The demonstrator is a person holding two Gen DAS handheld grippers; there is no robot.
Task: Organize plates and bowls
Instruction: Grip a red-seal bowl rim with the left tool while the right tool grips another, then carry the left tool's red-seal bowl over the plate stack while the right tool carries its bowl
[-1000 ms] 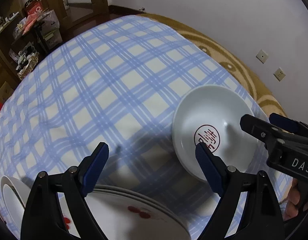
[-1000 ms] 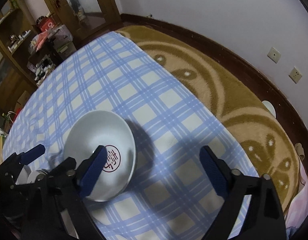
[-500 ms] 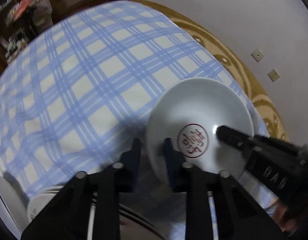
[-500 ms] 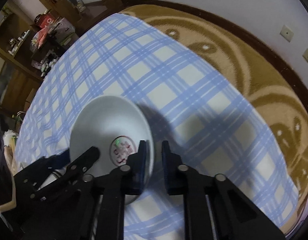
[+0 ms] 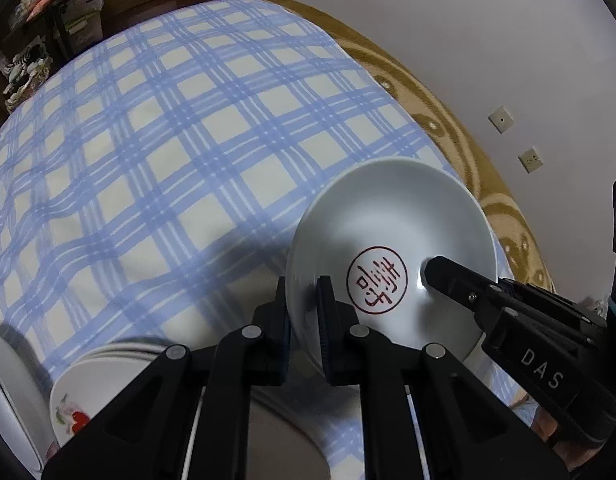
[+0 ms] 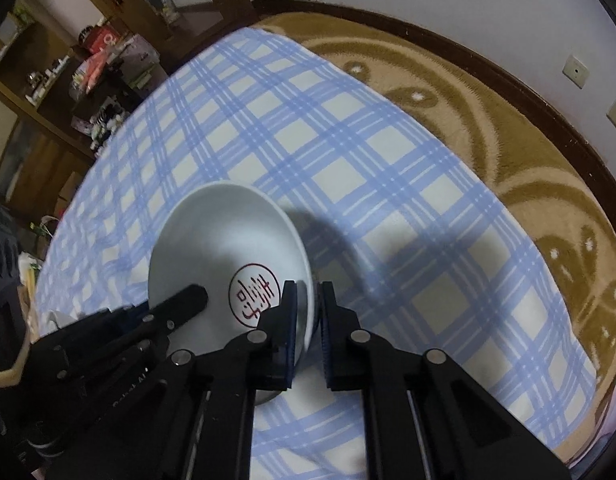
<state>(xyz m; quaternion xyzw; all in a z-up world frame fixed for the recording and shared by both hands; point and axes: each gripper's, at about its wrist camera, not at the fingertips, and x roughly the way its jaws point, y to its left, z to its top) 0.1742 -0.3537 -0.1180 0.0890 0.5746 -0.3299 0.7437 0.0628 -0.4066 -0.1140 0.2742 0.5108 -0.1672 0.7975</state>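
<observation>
1. Both tools grip the same white bowl (image 5: 388, 232). The left gripper (image 5: 302, 300) is clamped over the bowl's left rim, one pad inside and one outside. Its jaws have just closed from wide apart onto that rim.
2. On the opposite side the right gripper (image 6: 308, 308) pinches the bowl's right rim (image 6: 304, 264) in the same way, one blue-edged pad inside the wall and one outside.
3. Seen from the left wrist, the right gripper (image 5: 448, 276) comes in from the lower right, with the letters "DAS" printed on its black body.
4. Seen from the right wrist, the left gripper (image 6: 188, 300) comes in from the lower left and reaches the bowl's far rim.
5. Inside the bowl, at the bottom, sits a red round seal mark (image 5: 377, 285) with characters in it.
6. Below the left gripper lies a stack of white plates (image 5: 120, 368). The top one bears a small red and green fruit print (image 5: 70, 418) near its rim. Another white dish edge (image 5: 12, 392) shows at the far left border.
7. Whether the bowl rests on the cloth or is raised above it cannot be told. It casts a dark shadow (image 6: 348, 240) on the cloth to its right.
8. Under everything spreads a blue and cream checked cloth (image 5: 168, 140).
9. Beyond the cloth's right edge lies a tan patterned carpet (image 6: 528, 160), then a dark baseboard (image 6: 508, 76) and a pale wall with two wall sockets (image 6: 576, 71).
10. Farthest off, at the upper left, stand wooden shelves (image 6: 60, 80) crowded with small items.
</observation>
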